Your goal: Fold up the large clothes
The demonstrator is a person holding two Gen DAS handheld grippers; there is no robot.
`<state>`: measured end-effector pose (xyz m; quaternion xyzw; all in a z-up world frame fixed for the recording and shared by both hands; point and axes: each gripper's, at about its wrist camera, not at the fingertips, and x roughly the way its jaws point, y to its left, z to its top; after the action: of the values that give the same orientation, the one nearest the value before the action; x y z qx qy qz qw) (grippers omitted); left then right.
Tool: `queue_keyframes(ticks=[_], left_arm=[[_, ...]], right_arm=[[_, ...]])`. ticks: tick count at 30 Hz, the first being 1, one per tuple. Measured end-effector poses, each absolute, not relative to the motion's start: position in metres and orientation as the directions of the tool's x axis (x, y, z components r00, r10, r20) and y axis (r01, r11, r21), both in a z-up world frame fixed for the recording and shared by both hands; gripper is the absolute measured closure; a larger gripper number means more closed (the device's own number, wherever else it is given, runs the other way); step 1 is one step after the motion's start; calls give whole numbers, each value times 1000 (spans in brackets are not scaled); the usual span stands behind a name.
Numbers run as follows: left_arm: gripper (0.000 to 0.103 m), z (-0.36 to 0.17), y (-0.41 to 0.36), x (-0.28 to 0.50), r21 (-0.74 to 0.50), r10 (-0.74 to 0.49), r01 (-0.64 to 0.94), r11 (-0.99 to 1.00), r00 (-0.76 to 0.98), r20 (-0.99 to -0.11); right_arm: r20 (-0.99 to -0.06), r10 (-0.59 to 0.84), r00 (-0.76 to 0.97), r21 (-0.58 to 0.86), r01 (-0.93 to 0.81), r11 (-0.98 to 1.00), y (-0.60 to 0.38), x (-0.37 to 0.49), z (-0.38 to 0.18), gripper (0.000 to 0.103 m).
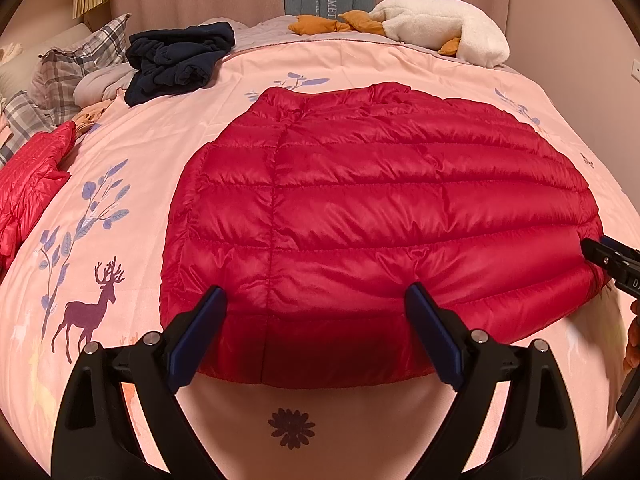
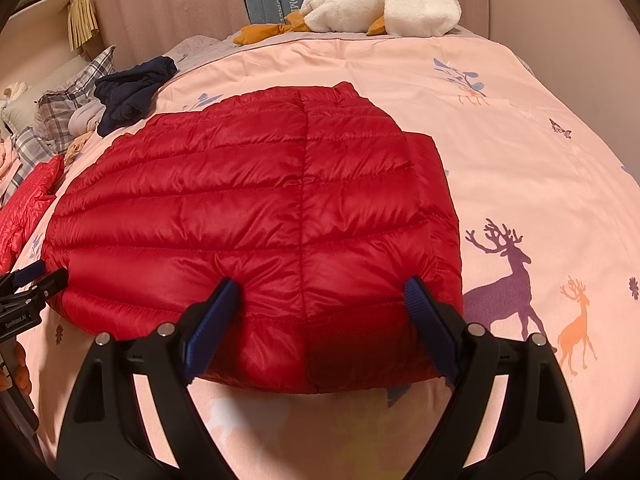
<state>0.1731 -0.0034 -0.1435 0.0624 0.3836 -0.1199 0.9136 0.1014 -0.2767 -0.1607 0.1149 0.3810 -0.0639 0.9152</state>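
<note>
A red quilted down jacket (image 1: 380,208) lies flat on the pink bedspread (image 1: 120,184), sleeves folded under, its hem toward me; it also shows in the right wrist view (image 2: 248,208). My left gripper (image 1: 316,300) is open over the left part of the hem, fingers pressing on the fabric. My right gripper (image 2: 320,292) is open over the right part of the hem, near the jacket's right edge. Each gripper shows at the edge of the other's view, as the right gripper (image 1: 612,264) and the left gripper (image 2: 28,284).
A dark navy garment (image 1: 180,60) lies crumpled at the back left. Another red jacket (image 1: 28,192) lies at the left edge beside plaid pillows (image 1: 68,68). A white plush goose (image 1: 440,28) lies at the back. Curtains hang behind the bed.
</note>
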Motion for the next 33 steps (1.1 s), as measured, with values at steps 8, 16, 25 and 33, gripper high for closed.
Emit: queue_keyframes(ticks=[8,16,25,33], left_arm=[[11,-147,-3,171,28,-166,266,964,676,-718],[11,-148,-2,167,29,-162,263,964,674,-721],[11,-148,-2,167,31,-162,264,964,673,-721],[11,-147,-2,167,33,-160,265,964,672,-723]], right_arm=[[-713,-30,701,165,208,964,-277,98,-164,16],[-711,-38,702,165,219,962,-279,91,-163,16],[-716,-49,696,164,236,958,-286,84,-162,16],[-728,-54,684,175,262,949,-296,83,-165,16]])
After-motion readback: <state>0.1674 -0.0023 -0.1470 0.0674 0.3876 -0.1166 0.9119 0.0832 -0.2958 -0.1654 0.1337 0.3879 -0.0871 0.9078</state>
